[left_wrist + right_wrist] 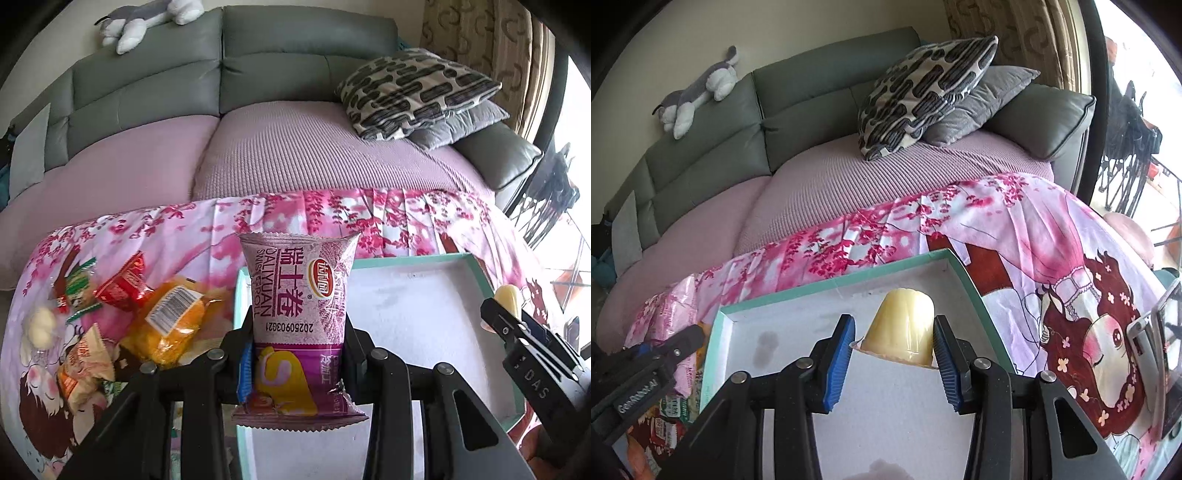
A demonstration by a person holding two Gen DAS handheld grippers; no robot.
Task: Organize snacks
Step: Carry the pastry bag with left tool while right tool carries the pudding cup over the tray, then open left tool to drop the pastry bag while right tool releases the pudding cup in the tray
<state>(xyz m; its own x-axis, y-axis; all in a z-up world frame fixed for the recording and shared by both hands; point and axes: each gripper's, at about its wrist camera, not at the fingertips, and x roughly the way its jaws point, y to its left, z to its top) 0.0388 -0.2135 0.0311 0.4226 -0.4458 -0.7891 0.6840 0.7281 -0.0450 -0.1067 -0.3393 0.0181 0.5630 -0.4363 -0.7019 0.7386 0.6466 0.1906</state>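
Note:
My left gripper point(299, 332) is shut on a purple Swiss roll packet point(295, 288), held upright over the left edge of a white tray with a teal rim point(406, 260). In the right wrist view my right gripper point(894, 328) is shut on a pale yellow jelly cup point(903, 314), dome up, above the tray's point(831, 284) white floor. The right gripper point(509, 321) with the cup point(508, 299) shows at the right of the left wrist view. The left gripper point(683, 339) shows at the left of the right wrist view.
Loose snacks lie left of the tray on the pink floral cloth point(184, 236): a red packet point(125, 284), an orange bag point(173, 325), a green wrapper point(79, 288). A grey sofa point(295, 44) with patterned cushions point(413, 88) stands behind. A propped screen point(1167, 350) stands at the right.

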